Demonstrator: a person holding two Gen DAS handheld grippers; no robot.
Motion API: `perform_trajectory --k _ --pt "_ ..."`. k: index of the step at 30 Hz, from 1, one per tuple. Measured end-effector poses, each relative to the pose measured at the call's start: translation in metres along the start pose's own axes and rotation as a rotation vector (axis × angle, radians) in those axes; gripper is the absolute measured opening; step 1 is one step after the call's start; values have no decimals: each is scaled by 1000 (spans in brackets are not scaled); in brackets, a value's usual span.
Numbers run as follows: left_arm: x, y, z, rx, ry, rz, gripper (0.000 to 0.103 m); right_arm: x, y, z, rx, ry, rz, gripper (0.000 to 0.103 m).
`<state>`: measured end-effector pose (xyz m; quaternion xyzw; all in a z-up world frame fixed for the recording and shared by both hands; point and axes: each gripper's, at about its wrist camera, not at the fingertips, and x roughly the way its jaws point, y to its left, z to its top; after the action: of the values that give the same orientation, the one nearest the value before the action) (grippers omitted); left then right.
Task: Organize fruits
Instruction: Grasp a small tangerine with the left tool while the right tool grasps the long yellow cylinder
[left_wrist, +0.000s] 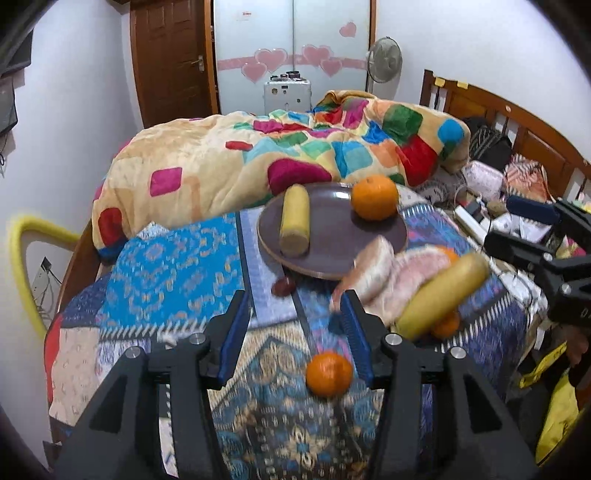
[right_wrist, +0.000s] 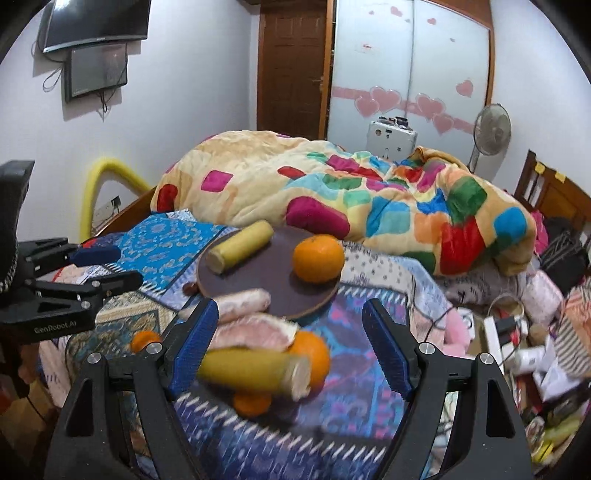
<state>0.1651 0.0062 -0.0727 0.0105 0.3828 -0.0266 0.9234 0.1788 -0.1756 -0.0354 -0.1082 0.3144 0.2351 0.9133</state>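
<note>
A: Where did the fruit lie?
B: Plate (left_wrist: 388, 236) on the bed held one orange (left_wrist: 373, 198) and one banana piece (left_wrist: 294, 220); a loose orange (left_wrist: 328, 373) sat between the left gripper's (left_wrist: 295, 341) spread jaws — nothing held.
A: And the right gripper (right_wrist: 295, 347)?
B: Jaws apart, empty — best centred on the banana (right_wrist: 255, 369) at 6 o'clock of the plate before closing.

I see a round, dark brown plate (left_wrist: 384, 236) with a smooth, matt face, lying on a patterned blue woven bedspread (left_wrist: 177, 266). The round orange (left_wrist: 374, 197) on it has dimpled, slightly shiny peel. My left hand-held gripper (left_wrist: 293, 332) looks like matt black plastic with ribbed blue pads (left_wrist: 236, 332) and bright metal screw heads. Behind lies a plush multicoloured fleece blanket (left_wrist: 221, 166) and a varnished brown wooden door (left_wrist: 170, 55).
</note>
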Motion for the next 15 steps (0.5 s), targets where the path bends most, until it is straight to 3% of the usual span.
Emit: perform_trajectory --k 9,15 --pt "18 -8 -35 6 63 -26 51 5 2 -49 46 38 -6 78" --pt "31 -11 -45 20 85 -51 51 17 -8 -58 123 36 36 77"
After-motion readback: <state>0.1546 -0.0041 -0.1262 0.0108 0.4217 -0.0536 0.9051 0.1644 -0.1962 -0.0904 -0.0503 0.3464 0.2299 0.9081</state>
